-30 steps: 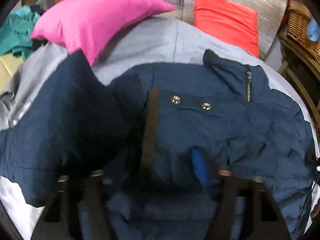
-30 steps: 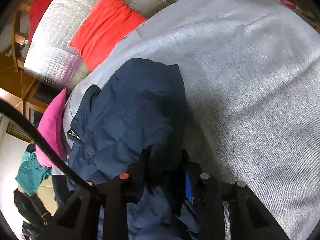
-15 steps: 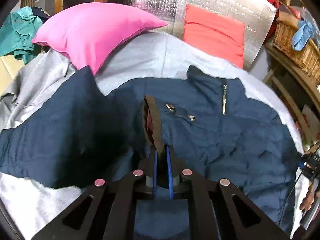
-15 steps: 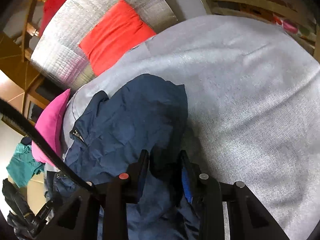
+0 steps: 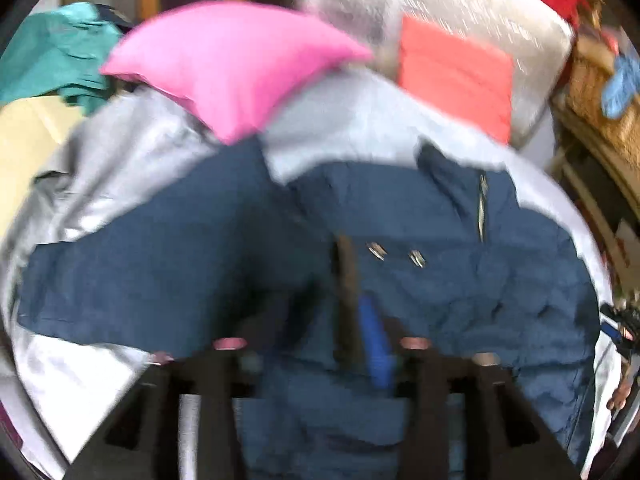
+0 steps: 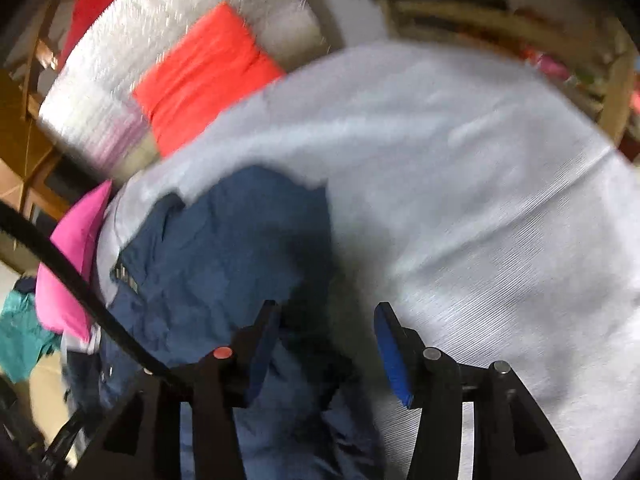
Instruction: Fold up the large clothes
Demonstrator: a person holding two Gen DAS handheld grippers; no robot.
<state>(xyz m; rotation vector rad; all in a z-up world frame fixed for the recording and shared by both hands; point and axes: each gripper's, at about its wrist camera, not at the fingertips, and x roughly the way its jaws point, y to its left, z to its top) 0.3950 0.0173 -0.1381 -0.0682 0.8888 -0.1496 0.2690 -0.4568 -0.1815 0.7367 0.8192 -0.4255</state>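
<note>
A navy blue padded jacket (image 5: 460, 280) lies spread on a grey bed cover (image 5: 360, 120), its collar and zip toward the pillows, two snaps near the front edge. My left gripper (image 5: 320, 340) is open, its blue-padded fingers (image 5: 374, 344) wide apart over the jacket's dark front edge, which lies loose between them. In the right wrist view the jacket (image 6: 224, 264) is bunched at the left. My right gripper (image 6: 324, 344) is open above the jacket's right edge and the grey cover (image 6: 480, 200), holding nothing.
A pink pillow (image 5: 228, 68) and an orange-red pillow (image 5: 456, 72) lie at the head against a silver quilted panel (image 5: 460, 12). Teal clothes (image 5: 60, 52) are piled at the far left. A wicker basket (image 5: 596, 92) stands at the right.
Both grippers were shut on jacket fabric half a second ago and have opened, letting it go. Both views are blurred from motion.
</note>
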